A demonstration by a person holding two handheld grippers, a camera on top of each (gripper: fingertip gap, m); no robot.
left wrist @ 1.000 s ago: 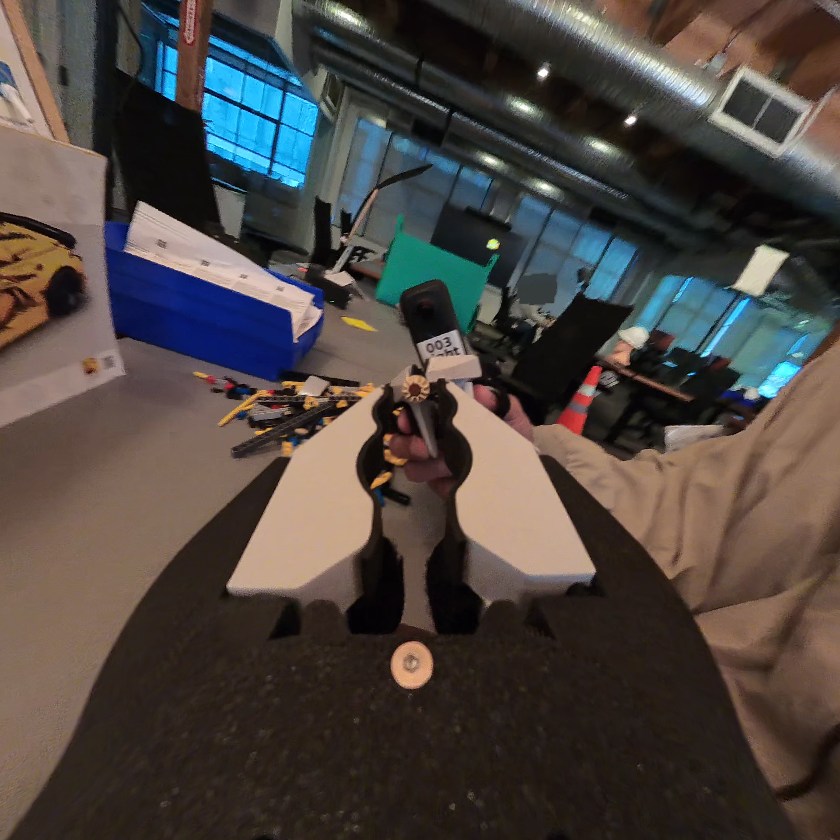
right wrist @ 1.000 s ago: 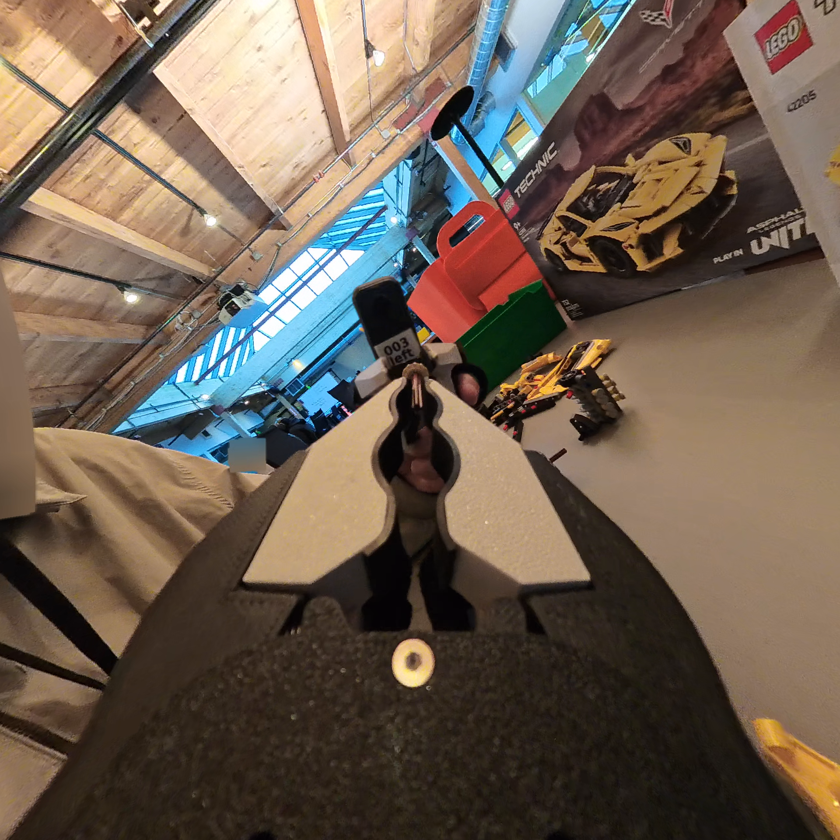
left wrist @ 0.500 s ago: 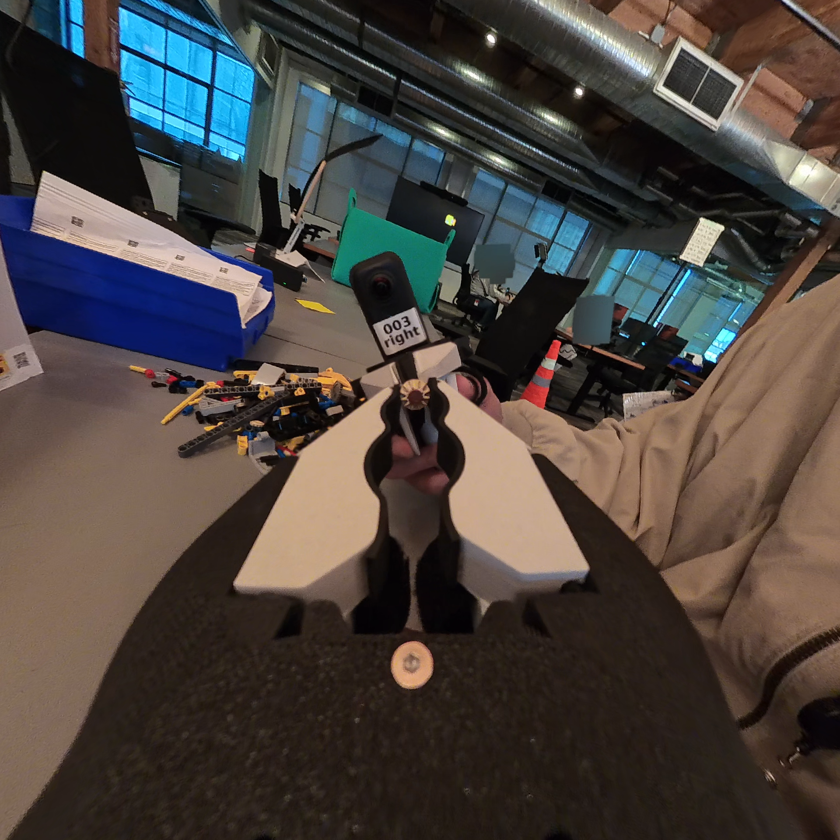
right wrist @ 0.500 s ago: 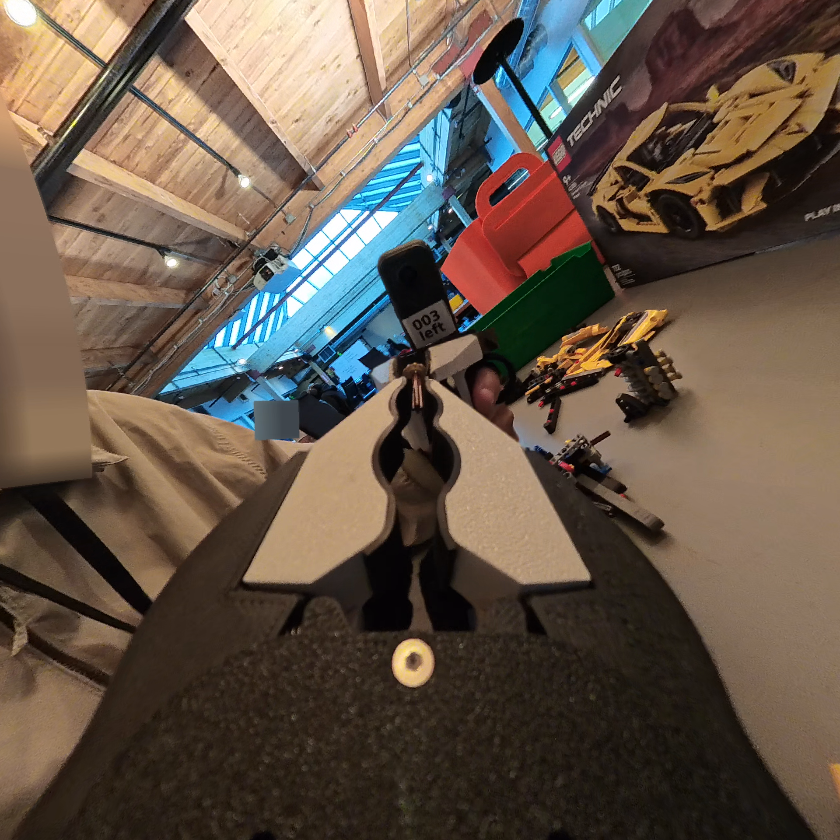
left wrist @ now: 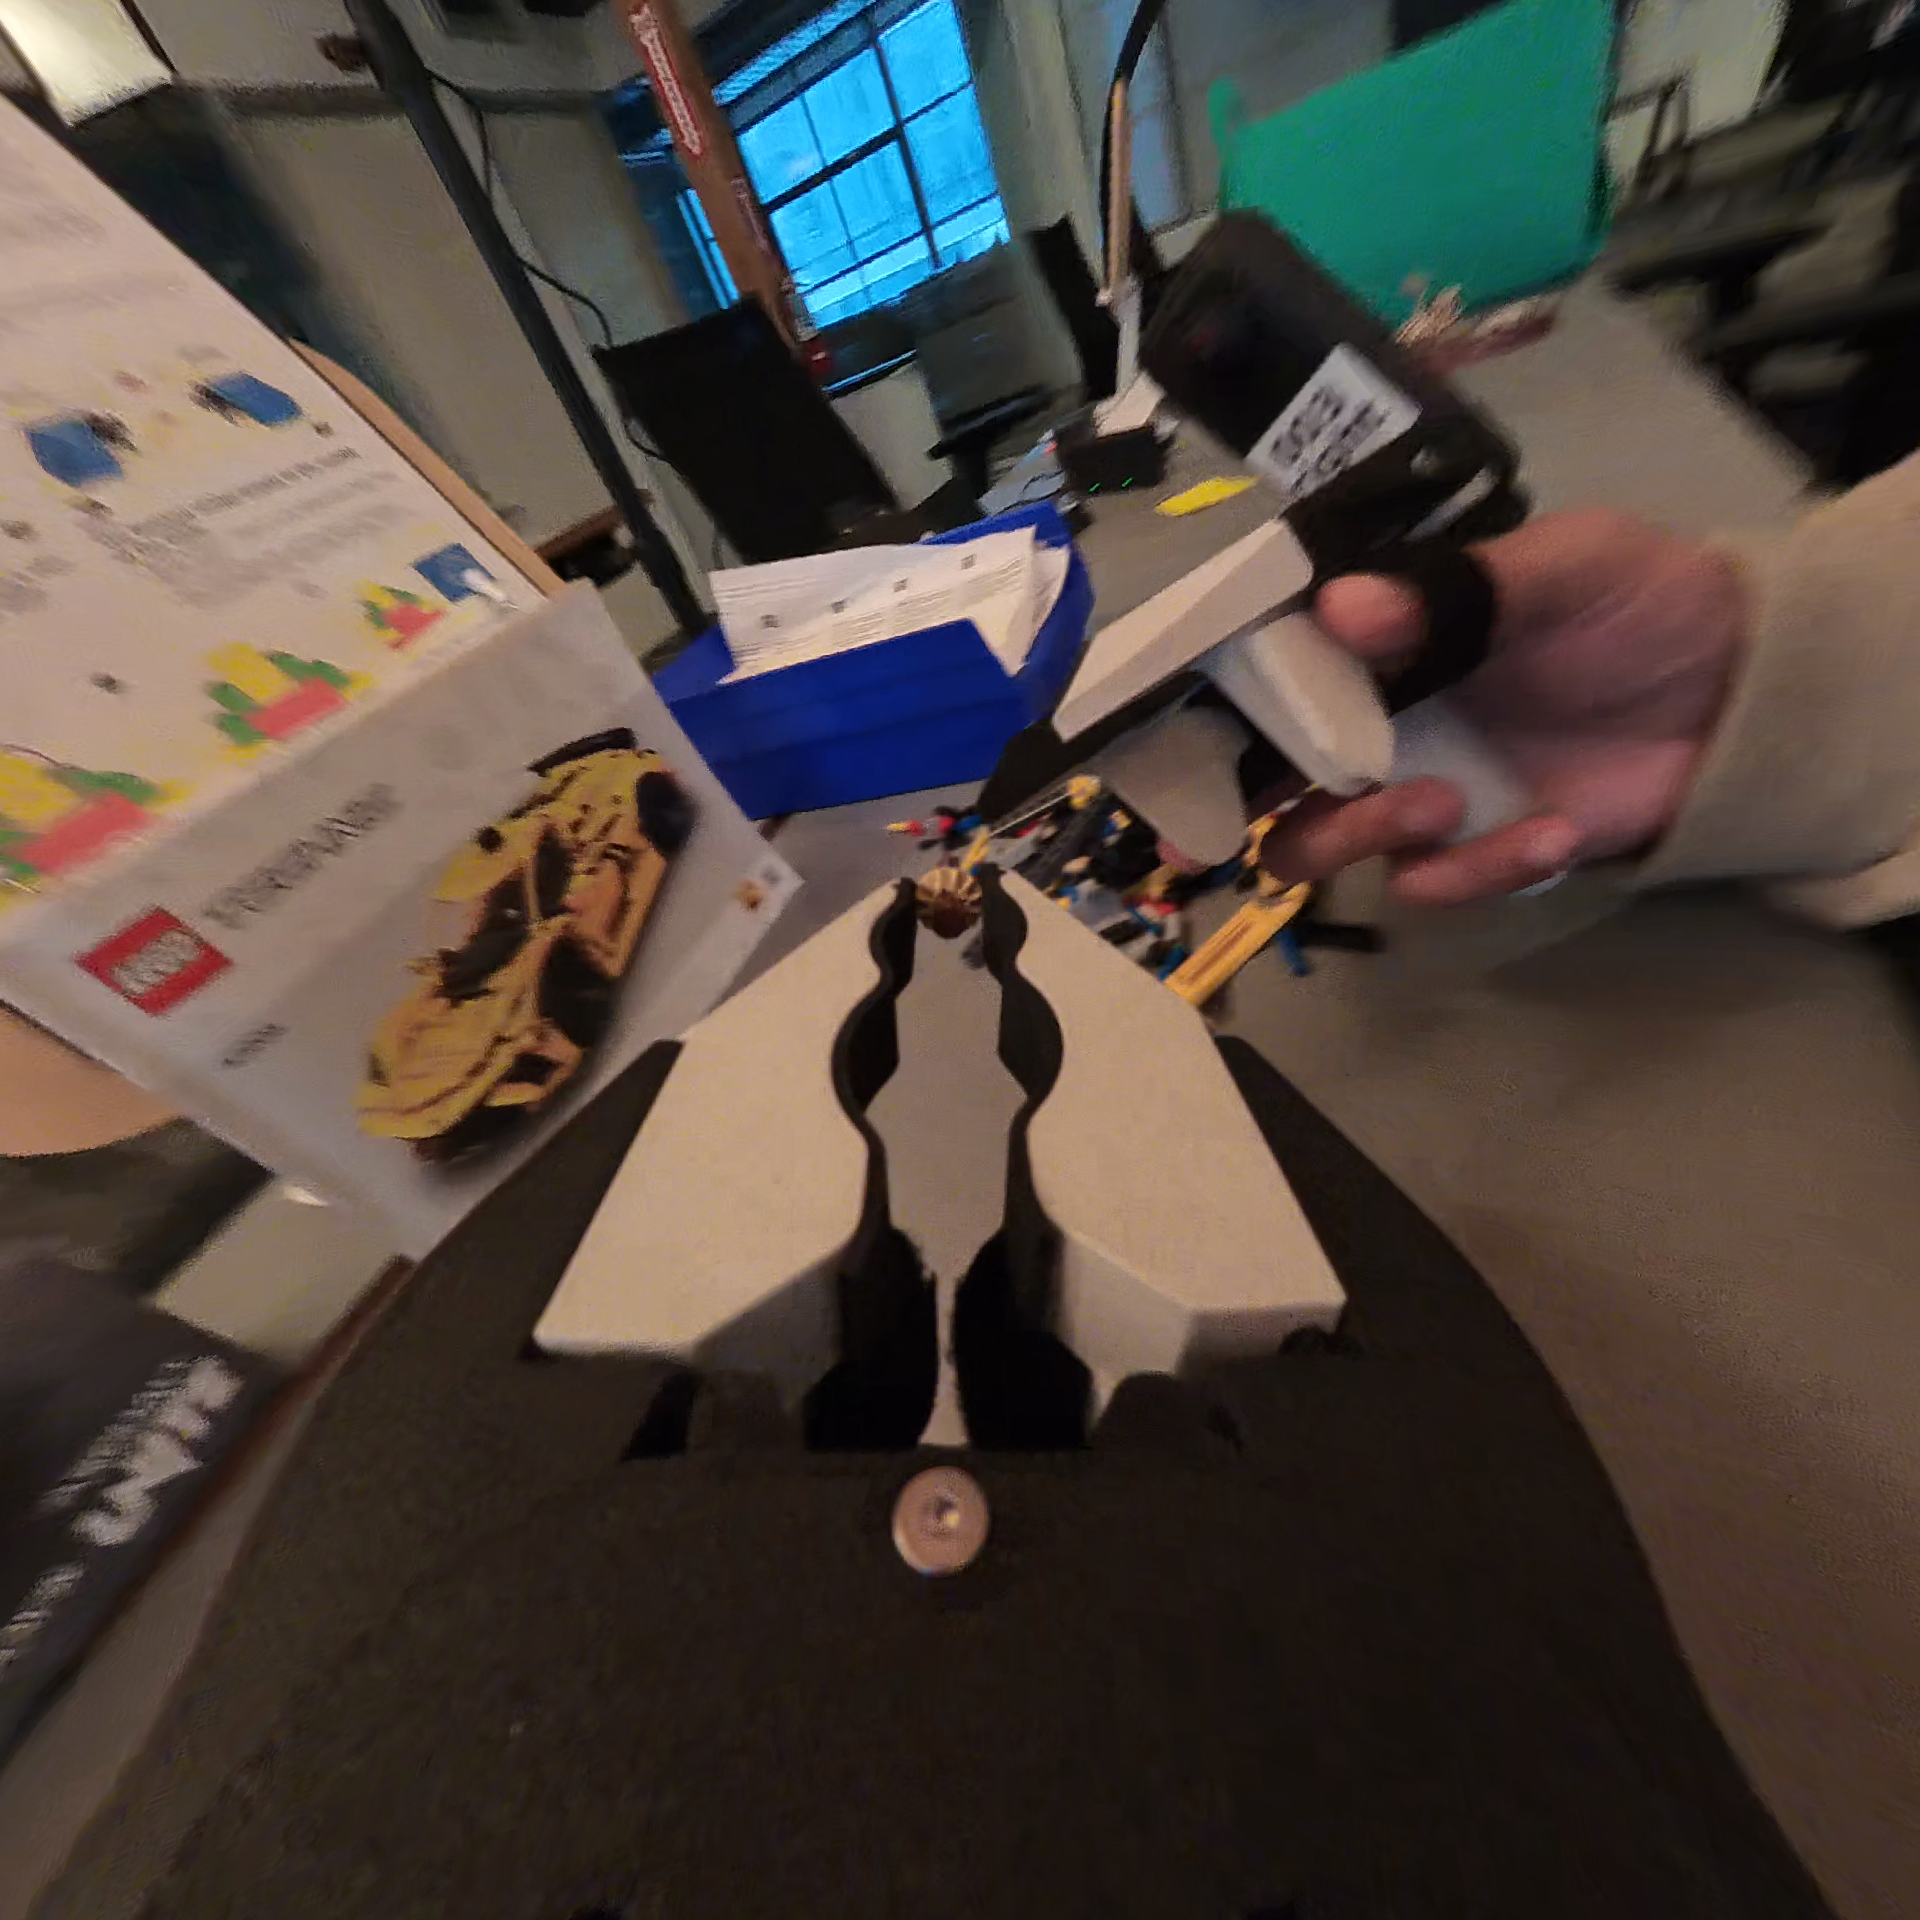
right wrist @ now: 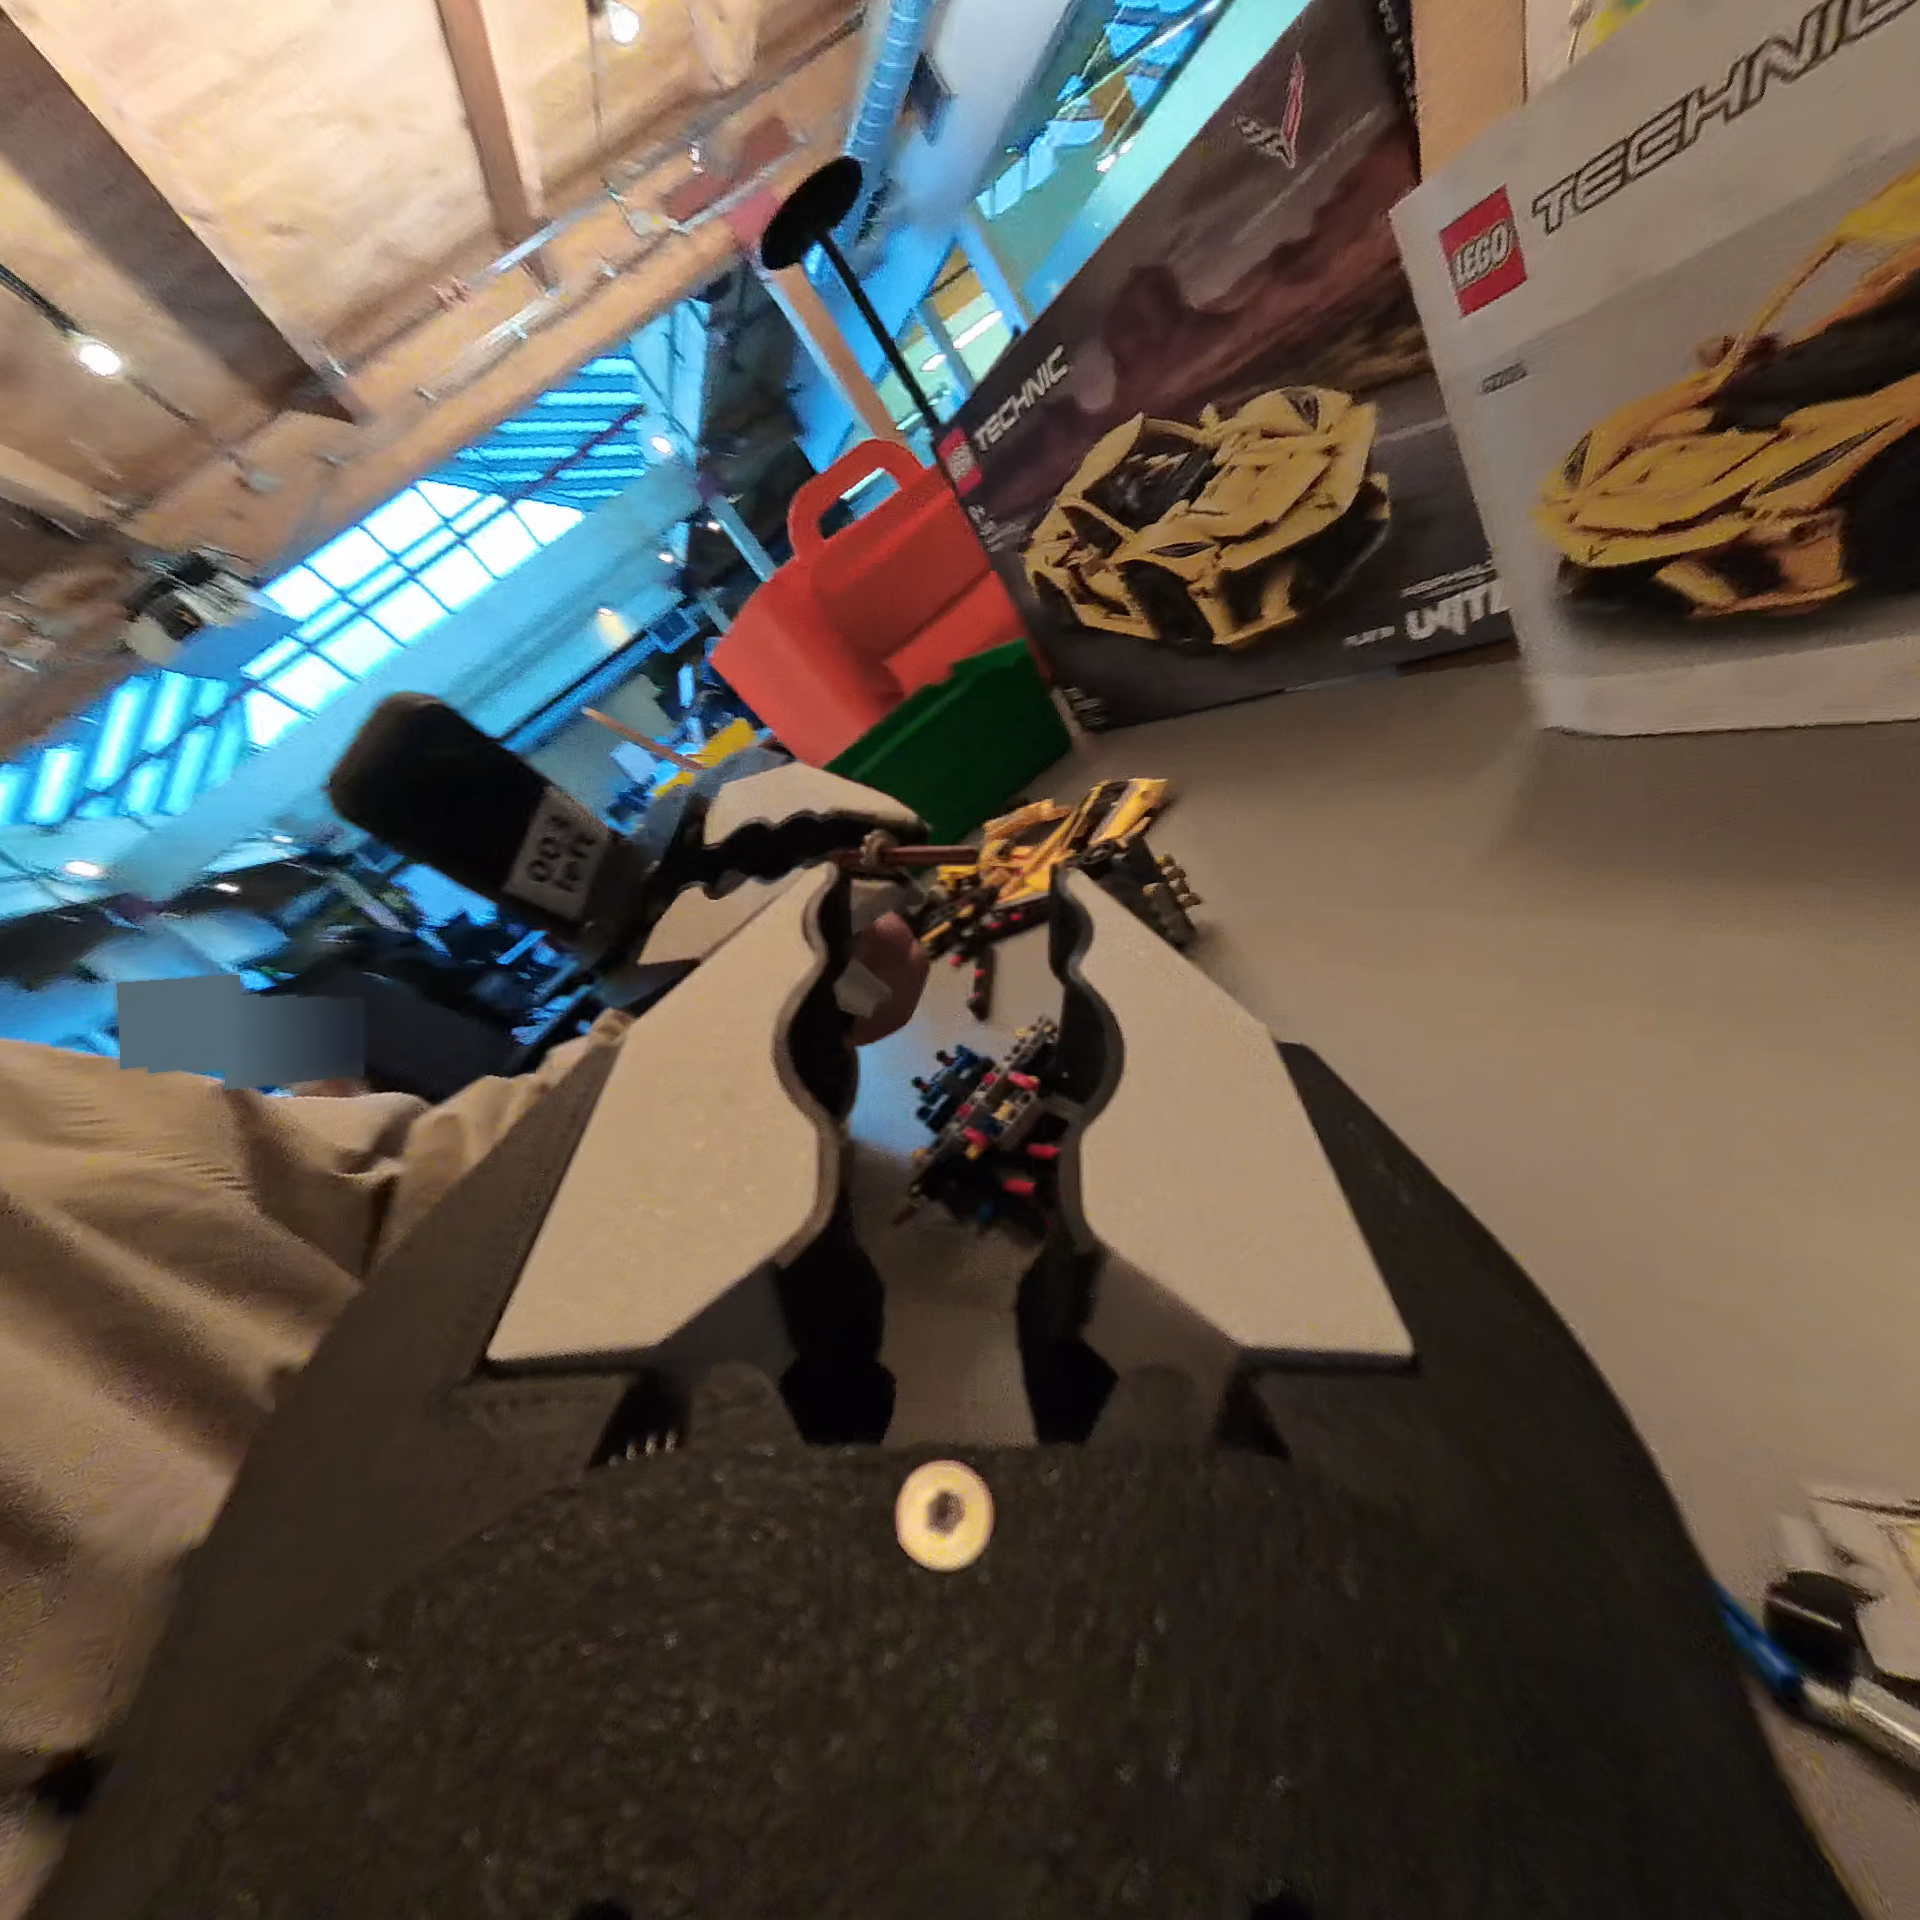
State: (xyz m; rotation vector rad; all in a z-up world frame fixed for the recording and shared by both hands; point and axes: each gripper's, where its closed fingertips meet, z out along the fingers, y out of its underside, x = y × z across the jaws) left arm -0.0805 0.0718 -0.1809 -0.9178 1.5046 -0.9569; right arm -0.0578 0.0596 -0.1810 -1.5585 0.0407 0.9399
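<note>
The left gripper (left wrist: 948, 902), grey-fingered on a black foam-covered body, is pinched on a small tan toothed gear (left wrist: 945, 900) at its very tips, held above the grey tabletop (left wrist: 1558, 1195). In the right wrist view the same gear sits on a short dark axle (right wrist: 914, 855) that pokes out from those tips.

The right gripper (right wrist: 943, 894) stands with its jaws spread and nothing between them; the axle's free end lies just beyond its left fingertip, at about eleven o'clock. Through the gap shows a dark brick assembly with red and blue pins (right wrist: 982, 1127) lying on the table.

At three o'clock in the left wrist view a hand (left wrist: 1558, 717) grips the right tool's handle. Under it, at one o'clock, lies a scatter of yellow, black and blue brick parts (left wrist: 1143, 873). At nine o'clock a white booklet with a yellow car picture (left wrist: 416, 935) stands tilted.

Farther, at twelve o'clock, is a blue plastic bin holding white papers (left wrist: 883, 707). In the right wrist view a partly built yellow car model (right wrist: 1070, 842) rests at twelve o'clock, with a green bin (right wrist: 956, 738), a red carrying case (right wrist: 862, 613) and a dark box printed with a yellow car (right wrist: 1216, 499) behind it.
</note>
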